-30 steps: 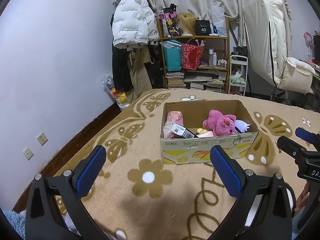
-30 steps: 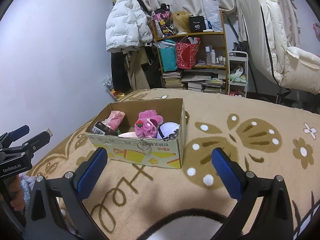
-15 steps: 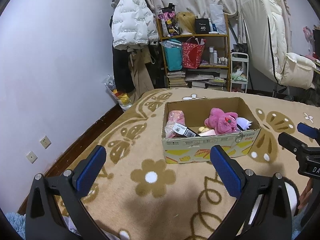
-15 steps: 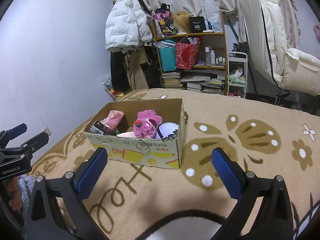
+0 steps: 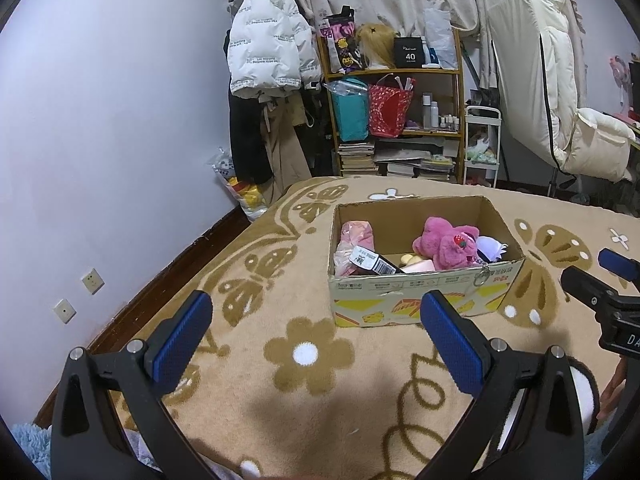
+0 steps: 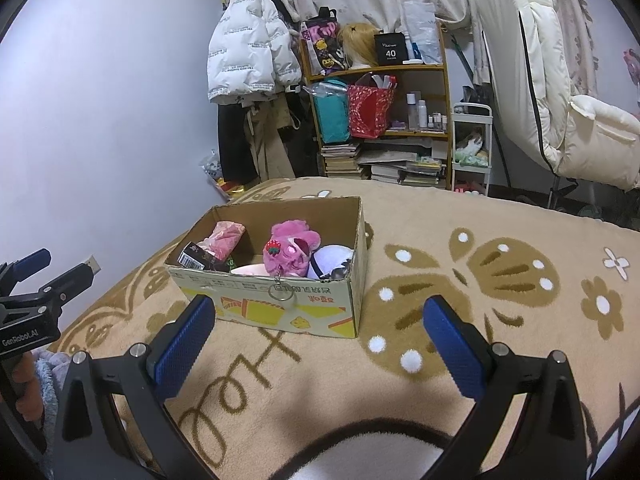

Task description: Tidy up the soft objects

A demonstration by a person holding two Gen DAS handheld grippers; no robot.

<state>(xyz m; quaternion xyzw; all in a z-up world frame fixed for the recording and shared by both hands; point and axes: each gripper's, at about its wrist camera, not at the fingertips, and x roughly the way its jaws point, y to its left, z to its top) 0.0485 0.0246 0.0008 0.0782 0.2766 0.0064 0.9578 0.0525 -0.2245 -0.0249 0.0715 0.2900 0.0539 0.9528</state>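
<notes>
An open cardboard box [image 5: 424, 300] [image 6: 280, 308] stands on the tan patterned blanket [image 5: 280, 392]. It holds a pink plush toy [image 5: 442, 242] [image 6: 290, 250], a light pink soft item [image 5: 352, 240] [image 6: 224, 236], a white-purple soft item [image 5: 490, 246] [image 6: 332, 258] and a dark barcoded packet [image 5: 370, 260] [image 6: 196, 258]. My left gripper [image 5: 316, 340] is open and empty, short of the box. My right gripper [image 6: 318, 340] is open and empty, short of the box; it also shows at the right edge of the left wrist view [image 5: 600, 284].
A wall [image 5: 100, 120] runs along the bed's left side. Beyond the bed stand a cluttered shelf [image 5: 394, 120], hanging coats [image 5: 268, 56], a small white cart [image 5: 482, 144] and a cream padded chair [image 5: 560, 112]. Light blue fluffy fabric [image 5: 24, 440] lies at the near left.
Both grippers have drawn back slightly and tilted; the box sits a little higher in both views. Both stay open and empty. The box contents have not moved.
</notes>
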